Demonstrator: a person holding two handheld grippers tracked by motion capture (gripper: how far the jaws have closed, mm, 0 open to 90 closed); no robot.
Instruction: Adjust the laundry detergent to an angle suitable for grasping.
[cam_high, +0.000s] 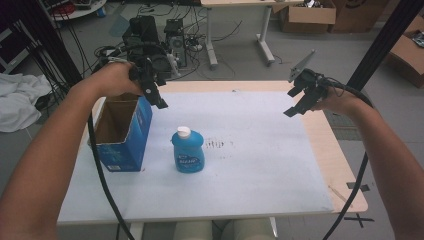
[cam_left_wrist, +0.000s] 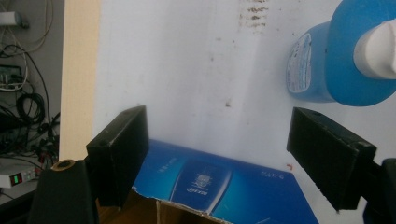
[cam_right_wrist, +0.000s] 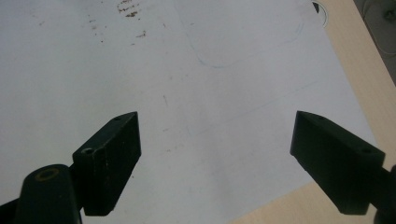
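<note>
In the high view, the left gripper (cam_high: 154, 95) hangs at upper left above the open blue carton (cam_high: 121, 131), its jaws wide and empty. The blue bottle (cam_high: 188, 151) stands upright at centre, just beside the carton. The right gripper (cam_high: 299, 104), at upper right, also has wide, empty jaws.

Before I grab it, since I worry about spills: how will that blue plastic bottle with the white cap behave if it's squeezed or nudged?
The blue plastic bottle stands upright on a narrow base, so a high push would probably tip it. Its smooth, rounded sides look slippery, and thin plastic may flex under the tongs. The white cap appears closed, so leaking seems unlikely.
</note>
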